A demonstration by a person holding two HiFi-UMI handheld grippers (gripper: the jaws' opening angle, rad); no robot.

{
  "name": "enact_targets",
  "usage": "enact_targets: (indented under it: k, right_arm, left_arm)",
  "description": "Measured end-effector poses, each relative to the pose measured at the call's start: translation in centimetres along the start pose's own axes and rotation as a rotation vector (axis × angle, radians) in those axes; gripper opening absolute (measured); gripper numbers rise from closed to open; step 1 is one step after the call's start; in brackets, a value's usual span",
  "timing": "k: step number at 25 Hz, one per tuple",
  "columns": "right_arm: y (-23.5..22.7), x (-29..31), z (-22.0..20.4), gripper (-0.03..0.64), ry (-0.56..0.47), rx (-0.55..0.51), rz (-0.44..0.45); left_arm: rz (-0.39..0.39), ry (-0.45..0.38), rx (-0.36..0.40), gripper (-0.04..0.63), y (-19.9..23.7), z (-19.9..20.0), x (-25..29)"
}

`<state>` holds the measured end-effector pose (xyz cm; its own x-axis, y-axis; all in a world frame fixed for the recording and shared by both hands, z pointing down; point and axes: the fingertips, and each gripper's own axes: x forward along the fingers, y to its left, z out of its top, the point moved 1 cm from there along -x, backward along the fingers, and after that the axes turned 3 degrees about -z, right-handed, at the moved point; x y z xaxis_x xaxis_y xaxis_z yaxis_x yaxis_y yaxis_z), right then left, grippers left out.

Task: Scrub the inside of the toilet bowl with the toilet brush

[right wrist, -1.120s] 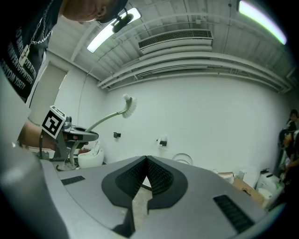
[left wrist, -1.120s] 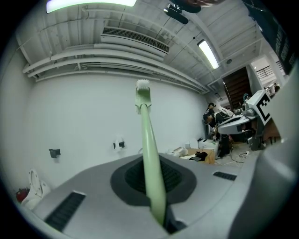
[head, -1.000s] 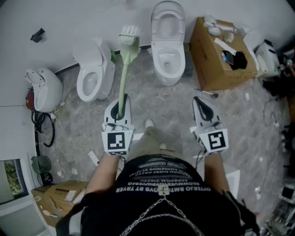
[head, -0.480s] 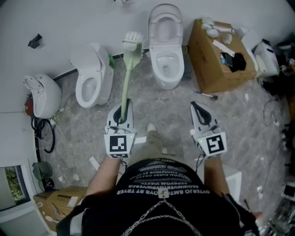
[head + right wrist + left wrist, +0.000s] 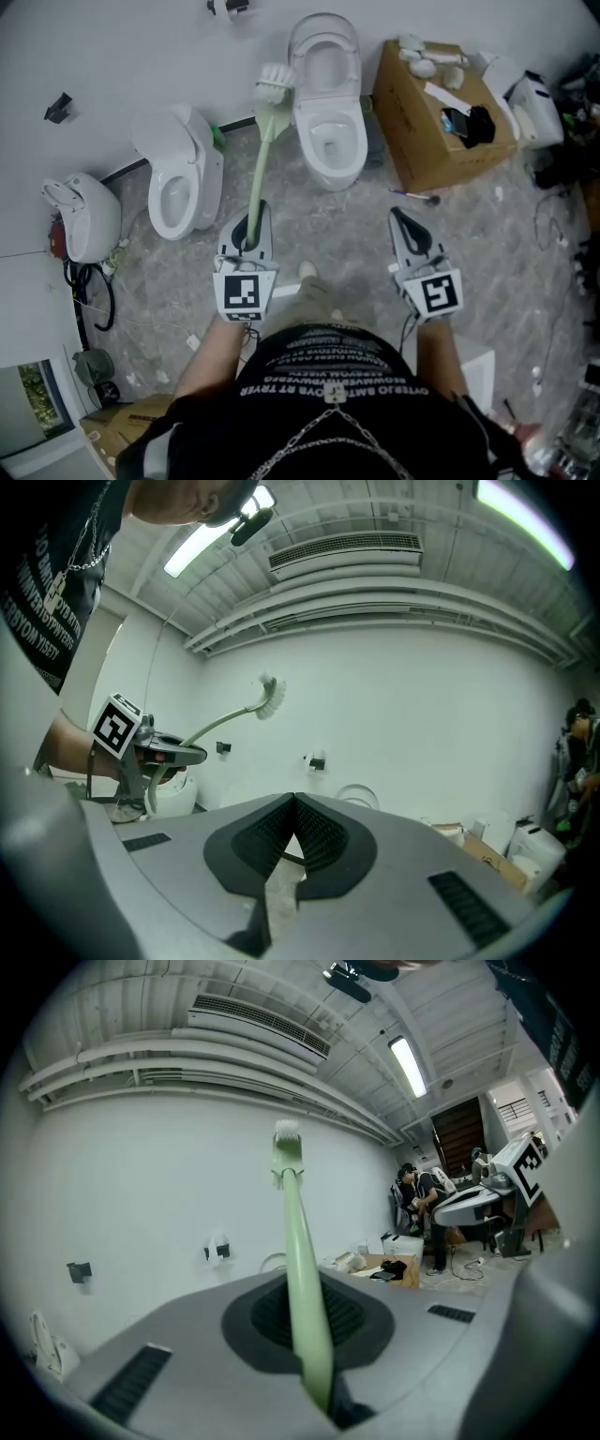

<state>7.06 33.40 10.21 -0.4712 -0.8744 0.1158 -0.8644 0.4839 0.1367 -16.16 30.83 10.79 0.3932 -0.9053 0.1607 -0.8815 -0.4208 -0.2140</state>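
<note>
Left gripper (image 5: 247,232) clamped on green toilet brush (image 5: 260,142), bristles raised beside the toilet (image 5: 327,103), right gripper (image 5: 413,236) closed, empty

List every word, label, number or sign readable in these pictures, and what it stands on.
Black shirt: rows of white capitals, upside down in the head view, too blurred to read surely.
Cubes on the left gripper and right gripper: square black-and-white markers, no words.
Cardboard box: no legible print.
Nothing else can be read.
</note>
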Motion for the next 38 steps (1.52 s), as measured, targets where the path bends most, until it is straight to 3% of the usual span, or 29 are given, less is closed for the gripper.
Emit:
enact_targets:
  k: [8, 18, 28, 38]
  right_arm:
    - [-2.7, 3.9, -0.3, 0.003, 0.033, 0.001, -0.004]
    - [-4.3, 10.2, 1.2, 0.003, 0.047, -0.004, -0.002]
    - [-4.0, 16.1, 3.0, 0.003, 0.025, -0.021, -0.006]
    - [-5.1, 18.3, 3.4, 0.003, 0.021, -0.015, -0.039]
  left_arm:
    - [-0.060, 0.008, -0.009, 0.002, 0.3, -0.5, 5.9]
    - [-0.076, 0.010, -0.027, 0.003, 4.7, -0.6, 11.6]
    - [-0.115, -0.012, -0.043, 0.002, 8.8, -1.0, 15.8]
    - [-0.143, -0.017, -0.044, 0.002, 10.2, -1.1, 18.2]
